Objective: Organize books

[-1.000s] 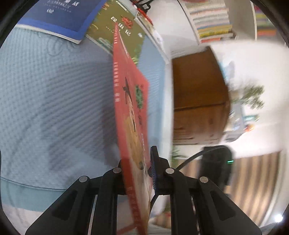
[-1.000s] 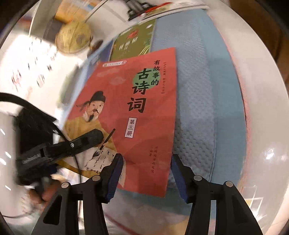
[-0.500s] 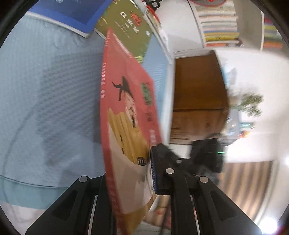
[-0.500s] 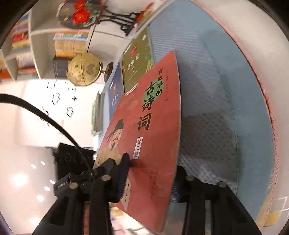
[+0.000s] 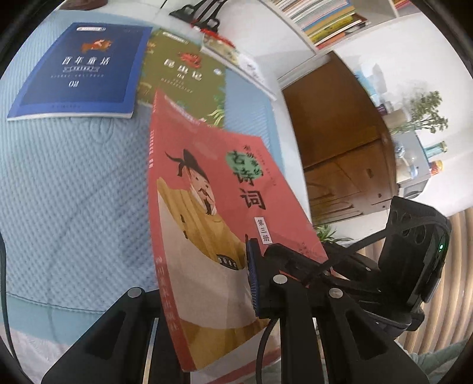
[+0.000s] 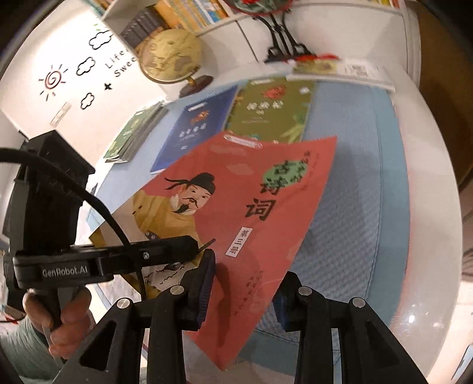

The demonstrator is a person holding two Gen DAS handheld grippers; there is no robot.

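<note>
Both fingers (image 5: 249, 280) (image 6: 207, 283) clamped on red book (image 5: 236, 192)

A: Background?
B: Gold globe (image 6: 171, 56) on a dark base, beside a white bookshelf (image 6: 236, 20). Wall decals (image 6: 53, 80): sun, clouds.
A: Other side?
B: Brown wooden cabinet (image 5: 340, 141); potted green plant (image 5: 425, 113) near bottles (image 5: 437, 147).

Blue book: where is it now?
Blue book lies flat on the light-blue mat, upper left in the left wrist view, beside the green book.
</note>
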